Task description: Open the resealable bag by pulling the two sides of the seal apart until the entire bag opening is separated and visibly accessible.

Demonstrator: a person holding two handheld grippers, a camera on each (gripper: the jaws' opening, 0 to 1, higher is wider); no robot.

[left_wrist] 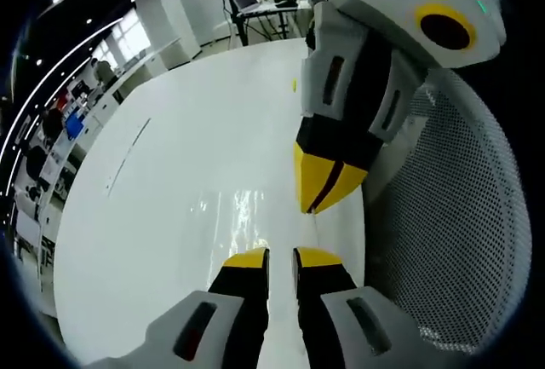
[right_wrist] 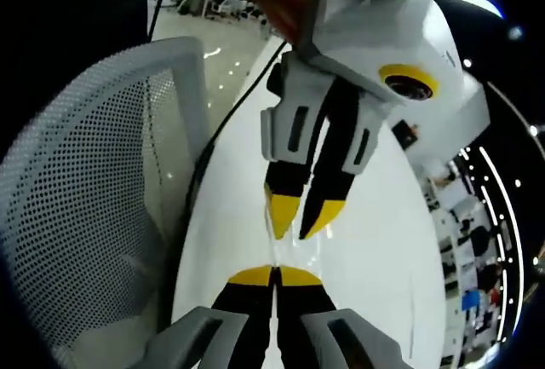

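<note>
while the two grippers face each other over the white table [left_wrist: 170,216], the clear resealable bag [left_wrist: 247,216] lies between them, visible mostly as glints and a faint transparent sheet on the tabletop. in the left gripper view, the left gripper [left_wrist: 281,256] rises from the near edge with a narrow gap between its yellow tips, and whether the bag's film sits in that gap is hard to tell; it looks nearly clenched on a thin edge, but i cannot say for sure. the right gripper [left_wrist: 322,188] comes in from the far right with its tips pressed together. in the right gripper view, the right gripper [right_wrist: 274,275] has its yellow pads closed tight, apparently on a sliver of the bag [right_wrist: 294,245], while the left gripper [right_wrist: 300,216] reaches down from the far side, its tips slightly parted near the same strip of plastic. a white mesh chair back [right_wrist: 85,198] stands beside the table, and a black cable [right_wrist: 221,122] runs along the table's edge. judging from how close the two sets of tips stand, the seal has not yet been drawn apart: no open mouth shows, so the pulling seems to be all left to do.
</note>
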